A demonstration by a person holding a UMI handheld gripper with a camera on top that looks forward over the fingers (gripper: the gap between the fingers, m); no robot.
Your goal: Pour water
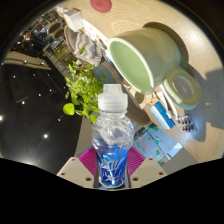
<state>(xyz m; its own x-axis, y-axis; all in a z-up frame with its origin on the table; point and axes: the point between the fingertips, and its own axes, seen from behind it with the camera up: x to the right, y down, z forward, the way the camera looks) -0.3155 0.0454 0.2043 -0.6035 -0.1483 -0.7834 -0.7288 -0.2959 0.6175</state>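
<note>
A clear plastic water bottle point(111, 140) with a white cap and a blue label stands upright in my gripper point(111, 163). Both pink pads point(88, 160) press against its lower body, so the gripper is shut on it. The view is tilted. A pale green cup point(135, 58) shows beyond the bottle's cap, its mouth turned toward the bottle. A second, smaller light green cup or lid point(183, 88) sits to the right of it.
A leafy green plant point(84, 90) is just left of the bottle. A blue-and-white package point(163, 115) lies right of the bottle. A pink round thing point(101, 5) sits on the pale tabletop point(190, 35) far beyond. Dark space with small lights fills the left.
</note>
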